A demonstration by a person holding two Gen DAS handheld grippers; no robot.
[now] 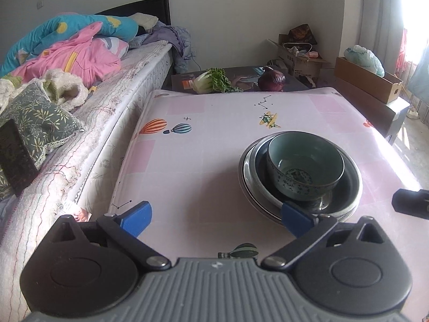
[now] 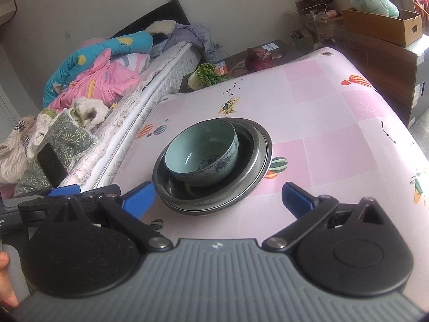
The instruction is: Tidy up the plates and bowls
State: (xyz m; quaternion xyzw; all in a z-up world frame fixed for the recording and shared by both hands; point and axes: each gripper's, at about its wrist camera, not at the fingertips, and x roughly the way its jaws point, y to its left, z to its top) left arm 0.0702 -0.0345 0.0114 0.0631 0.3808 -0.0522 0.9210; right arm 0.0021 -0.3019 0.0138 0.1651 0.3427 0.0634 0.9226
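Left claw (image 1: 217, 218) pad hides the stacked plates' (image 1: 348, 185) near rim.

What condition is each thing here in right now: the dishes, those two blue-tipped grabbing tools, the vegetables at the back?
Bowl: upright, empty, nested on top of the stack.
Plates: stacked on the table, carrying the bowl.
Left gripper: open, holding nothing.
Right gripper: open, holding nothing, short of the stack.
Leafy cabbage: lying on its side beyond the table.
Red cabbage: whole, resting beside it.
Cardboard box: open-topped, a bag in it.
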